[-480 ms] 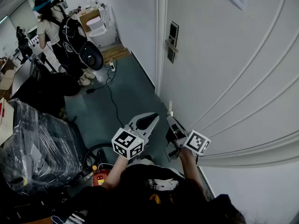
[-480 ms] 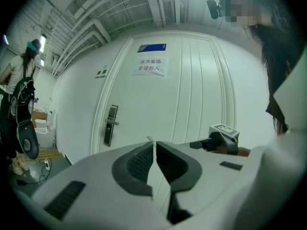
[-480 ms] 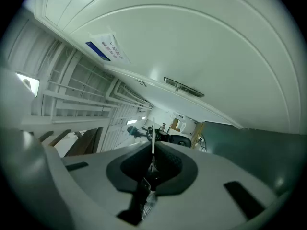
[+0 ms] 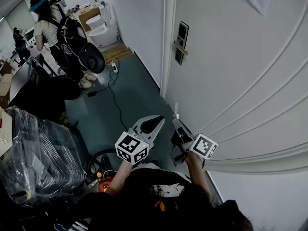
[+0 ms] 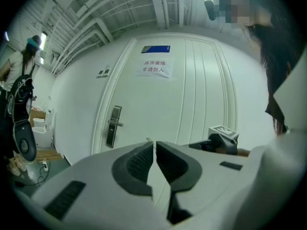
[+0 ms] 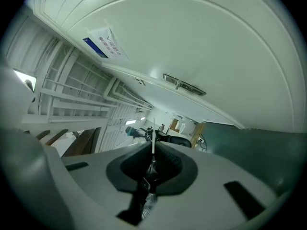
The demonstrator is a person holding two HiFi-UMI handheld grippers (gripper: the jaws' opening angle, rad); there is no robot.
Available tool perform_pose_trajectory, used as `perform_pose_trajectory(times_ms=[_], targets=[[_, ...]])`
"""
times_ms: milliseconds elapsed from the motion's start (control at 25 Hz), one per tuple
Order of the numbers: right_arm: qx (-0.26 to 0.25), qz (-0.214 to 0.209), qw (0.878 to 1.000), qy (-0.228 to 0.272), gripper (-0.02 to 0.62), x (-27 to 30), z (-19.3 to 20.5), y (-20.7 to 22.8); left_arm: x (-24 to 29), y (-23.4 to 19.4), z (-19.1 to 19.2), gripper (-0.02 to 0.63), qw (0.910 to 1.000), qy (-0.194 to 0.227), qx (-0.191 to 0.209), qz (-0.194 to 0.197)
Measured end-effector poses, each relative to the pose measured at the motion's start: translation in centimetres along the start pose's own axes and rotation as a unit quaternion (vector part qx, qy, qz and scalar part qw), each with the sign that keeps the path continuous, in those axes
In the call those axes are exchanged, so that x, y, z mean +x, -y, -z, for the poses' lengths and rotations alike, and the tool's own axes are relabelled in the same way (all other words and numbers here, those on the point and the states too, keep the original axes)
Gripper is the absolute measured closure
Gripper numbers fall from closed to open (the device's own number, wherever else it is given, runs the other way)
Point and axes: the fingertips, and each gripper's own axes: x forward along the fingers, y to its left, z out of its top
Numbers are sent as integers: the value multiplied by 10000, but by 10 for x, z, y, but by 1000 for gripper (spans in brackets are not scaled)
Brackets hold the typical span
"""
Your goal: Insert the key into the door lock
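Note:
The white door (image 4: 231, 71) fills the right of the head view, with its dark lock plate and silver handle (image 4: 181, 43) far ahead of both grippers. My right gripper (image 4: 177, 121) is shut on a thin metal key (image 4: 176, 110) that points up beside the door. In the right gripper view the key (image 6: 153, 145) stands between the shut jaws of my right gripper (image 6: 153, 150), and the lock (image 6: 184, 85) is well above. My left gripper (image 4: 153, 124) is shut and holds nothing. From the left gripper view, my left gripper (image 5: 154, 145) faces the door and its lock (image 5: 114, 126).
A person with a backpack (image 4: 57, 30) stands at the far left. A plastic-wrapped stack (image 4: 38, 153) sits at lower left. A black cable (image 4: 115, 100) runs over the green floor. Boxes (image 4: 98, 25) stand by the far wall. A paper sign (image 5: 154, 68) hangs on the door.
The head view has shifted slightly, so the lock sits a little lower and further right in frame. Both grippers hold about the same places, the key still in the right one.

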Motion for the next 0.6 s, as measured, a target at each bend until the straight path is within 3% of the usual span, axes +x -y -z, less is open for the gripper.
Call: perform_pose_trajectory(times_ms=[400, 600], targets=[[-85, 181, 9997, 103, 574, 34, 4, 11, 2, -32, 6, 583, 9997, -94, -21, 236], [-146, 285, 9995, 42, 575, 50, 0, 17, 4, -51, 6, 583, 9998, -74, -93, 164]])
